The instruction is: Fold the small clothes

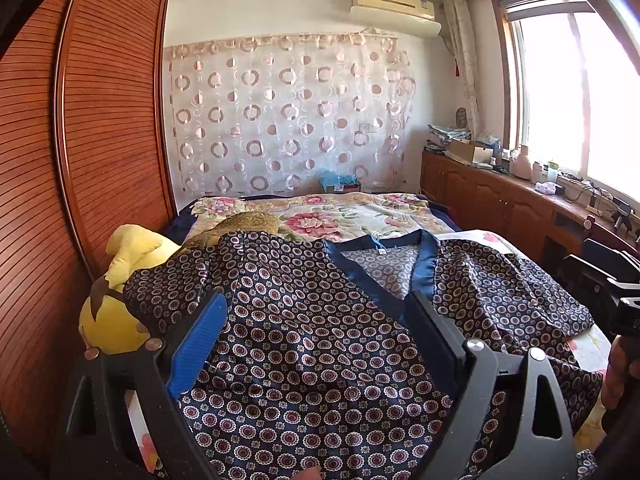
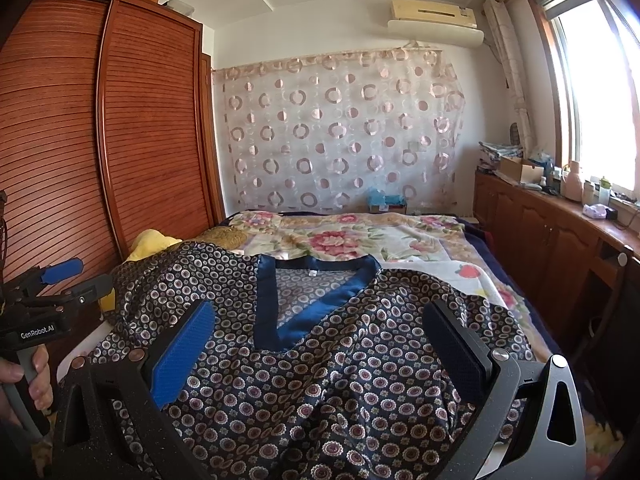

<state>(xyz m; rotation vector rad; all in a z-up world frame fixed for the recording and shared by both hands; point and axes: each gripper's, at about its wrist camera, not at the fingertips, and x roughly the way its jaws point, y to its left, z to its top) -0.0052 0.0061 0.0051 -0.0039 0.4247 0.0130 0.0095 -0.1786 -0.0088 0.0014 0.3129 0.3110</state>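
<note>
A dark navy satin top with small floral rings and a plain blue V-neck band lies spread face up on the bed, collar away from me. My left gripper hovers open over its left half, nothing between the blue pads. My right gripper hangs open over the chest just below the V-neck. In the right wrist view the left gripper shows at the far left, held by a hand.
A yellow plush toy lies at the bed's left edge against the wooden wardrobe. Floral bedding stretches beyond the top. A low wooden cabinet with clutter runs along the right under the window.
</note>
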